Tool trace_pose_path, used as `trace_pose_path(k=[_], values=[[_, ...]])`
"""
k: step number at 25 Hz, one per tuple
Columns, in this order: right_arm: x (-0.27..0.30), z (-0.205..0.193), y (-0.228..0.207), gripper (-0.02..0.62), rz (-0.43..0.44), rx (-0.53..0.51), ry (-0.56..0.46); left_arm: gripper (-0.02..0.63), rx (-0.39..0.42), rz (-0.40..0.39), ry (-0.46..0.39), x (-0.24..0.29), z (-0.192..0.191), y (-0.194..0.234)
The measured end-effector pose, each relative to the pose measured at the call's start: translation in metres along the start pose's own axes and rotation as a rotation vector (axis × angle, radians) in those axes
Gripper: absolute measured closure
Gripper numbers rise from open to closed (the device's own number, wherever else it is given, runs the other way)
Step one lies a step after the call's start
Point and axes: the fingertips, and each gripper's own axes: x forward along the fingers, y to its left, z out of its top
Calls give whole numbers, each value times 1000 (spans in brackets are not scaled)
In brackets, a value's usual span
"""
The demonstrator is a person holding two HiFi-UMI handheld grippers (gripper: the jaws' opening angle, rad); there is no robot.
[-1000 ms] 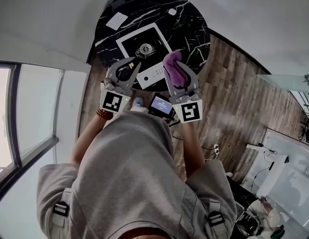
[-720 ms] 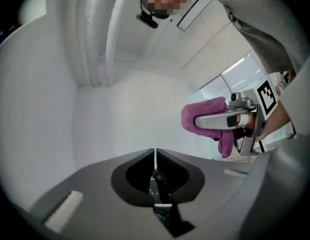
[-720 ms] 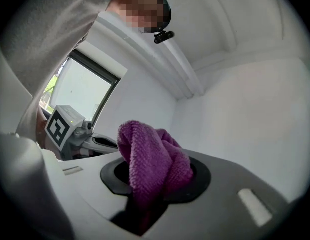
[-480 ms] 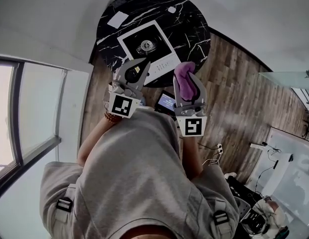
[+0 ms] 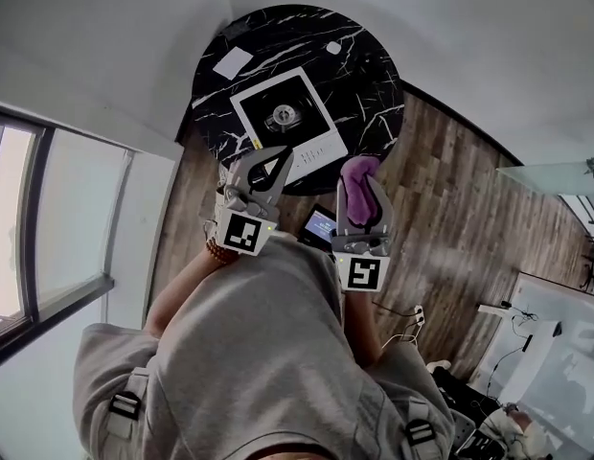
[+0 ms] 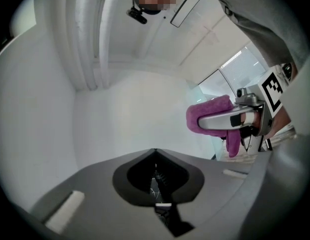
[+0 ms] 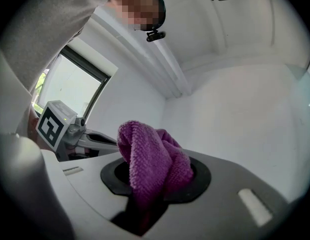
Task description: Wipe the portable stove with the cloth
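The white square portable stove with a black top [image 5: 307, 103] stands on the round black marble bench [image 5: 364, 56], ahead and left of the right hand-held gripper [image 5: 362, 172], which clamps the purple towelling cloth [image 5: 356, 195] clear of the stove. The left hand-held gripper [image 5: 283, 153], closed on nothing, is nearer to its front edge.

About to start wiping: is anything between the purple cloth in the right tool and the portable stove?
Nothing visible. The cloth, clamped in the right tool, faces the stove across bare tabletop; the shut, empty left tool sits off to one side, and the white card lies beyond the stove.
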Motion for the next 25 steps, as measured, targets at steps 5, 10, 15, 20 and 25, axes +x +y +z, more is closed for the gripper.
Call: trace_pose_path(k=[5,10,15,20,25], values=[[7,-1,5,454,7,10,-14,604,35,5,-18,1,7,-1],[17,2,13,454,45,2,-23,604,29,29,-18,6,3,8],[25,5,18,454,80,5,-26,604,21,52,-9,7,2,18],[29,4,14,454,76,5,-30,604,20,62,-10,6,0,21],[30,0,8,455,63,-17,-11,604,22,68,-5,7,-1,24]])
